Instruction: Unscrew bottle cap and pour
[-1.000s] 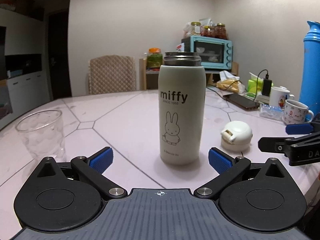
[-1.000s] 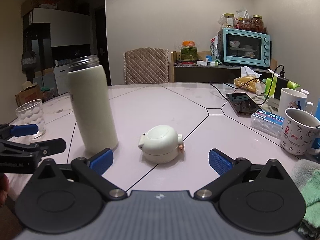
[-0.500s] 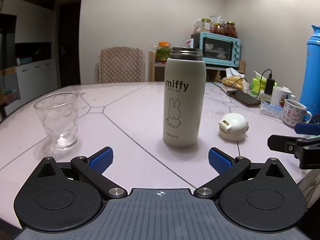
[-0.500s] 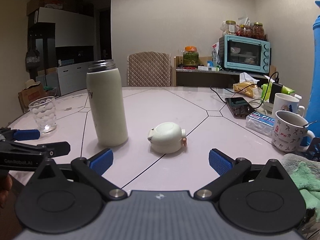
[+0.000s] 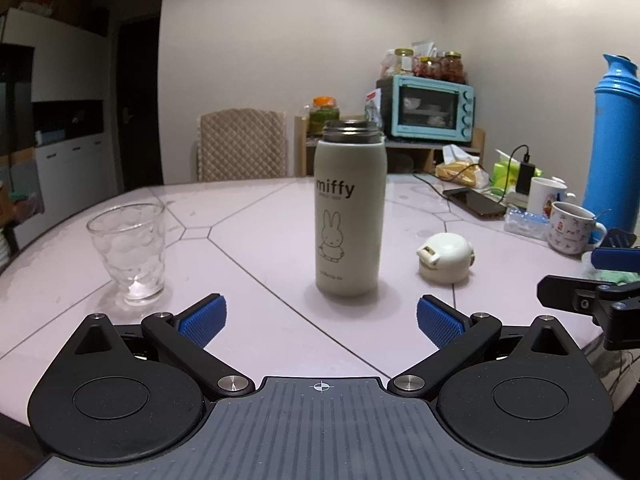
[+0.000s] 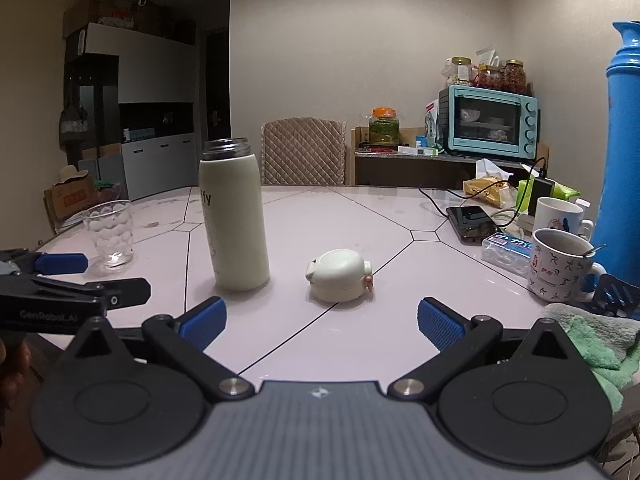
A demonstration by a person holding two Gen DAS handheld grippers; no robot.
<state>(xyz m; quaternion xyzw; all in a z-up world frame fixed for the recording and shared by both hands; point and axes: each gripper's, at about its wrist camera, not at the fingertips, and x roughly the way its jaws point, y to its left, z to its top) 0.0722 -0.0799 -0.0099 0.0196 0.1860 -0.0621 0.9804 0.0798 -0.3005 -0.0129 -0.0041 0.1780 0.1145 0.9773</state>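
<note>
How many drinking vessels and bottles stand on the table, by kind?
Glass tumbler: 1
White miffy bottle, cap off: 1
Mugs: 2
Blue thermos: 1
Total: 5

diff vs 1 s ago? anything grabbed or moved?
Both grippers backed away from the table: the miffy bottle and its cap look smaller, and the glass is now fully in the left view. Left gripper and right gripper stay open and empty; nothing grabbed or released. Bottle upright and uncapped, cap beside it, glass unmoved.
</note>
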